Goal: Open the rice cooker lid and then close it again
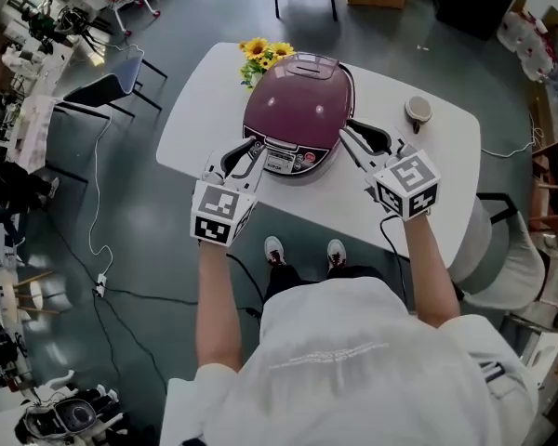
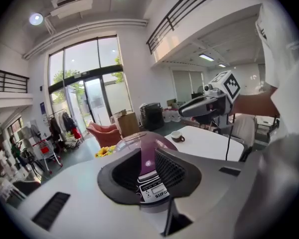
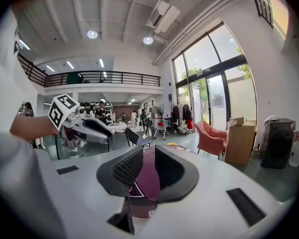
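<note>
My left hand-held gripper (image 1: pixel 252 150), right hand-held gripper (image 1: pixel 348 138) both released, jaws narrowly apart, flank front of purple domed rice cooker (image 1: pixel 291 162), lid (image 1: pixel 302 96) down, on white bench (image 1: pixel 200 114). Contact unclear.

A white table (image 1: pixel 200 119) stands on a grey floor (image 1: pixel 149 240). On it sit a purple cooker (image 1: pixel 298 105) near the middle, yellow flowers (image 1: pixel 263 54) just behind the cooker at the far edge, and a cup (image 1: pixel 418 111) apart to the cooker's right.
</note>
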The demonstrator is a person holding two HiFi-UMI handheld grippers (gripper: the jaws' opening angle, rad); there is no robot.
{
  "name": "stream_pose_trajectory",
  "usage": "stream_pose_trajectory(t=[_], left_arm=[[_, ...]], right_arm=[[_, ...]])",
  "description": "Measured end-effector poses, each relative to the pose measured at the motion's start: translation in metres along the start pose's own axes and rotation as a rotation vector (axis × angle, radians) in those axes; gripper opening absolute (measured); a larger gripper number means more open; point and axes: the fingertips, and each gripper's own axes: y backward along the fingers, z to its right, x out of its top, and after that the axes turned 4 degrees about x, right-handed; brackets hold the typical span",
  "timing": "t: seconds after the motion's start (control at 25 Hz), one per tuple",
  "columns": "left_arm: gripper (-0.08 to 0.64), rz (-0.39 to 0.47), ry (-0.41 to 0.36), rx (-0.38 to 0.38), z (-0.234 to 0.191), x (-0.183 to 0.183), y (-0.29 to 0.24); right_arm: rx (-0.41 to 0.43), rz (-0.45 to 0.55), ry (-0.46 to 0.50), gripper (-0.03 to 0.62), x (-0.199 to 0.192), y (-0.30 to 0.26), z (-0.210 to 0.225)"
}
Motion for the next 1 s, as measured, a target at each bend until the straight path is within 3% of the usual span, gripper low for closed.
stream_pose_trajectory(t=[0.12,0.4,0.64,1.0], left_arm=[[0.091,-0.020,-0.082,-0.098,0.004,-0.006,-0.015],[0.086,-0.035,-0.148,-0.283,-0.005,-0.016,-0.050],[0.058,-0.097,-0.332,-0.487,0.009,-0.038,-0.063],[0.031,-0.167,-0.485,-0.618,0.032,-0.056,-0.068]], right_arm=[[-0.048,-0.002,-0.013,0.089,-0.001,-0.008,0.003],[-0.166,-0.029,-0.042,0.087,-0.007,-0.021,-0.008],[-0.270,-0.036,-0.108,0.084,-0.024,-0.026,-0.012],[-0.360,-0.054,-0.162,0.081,-0.041,-0.012,-0.021]])
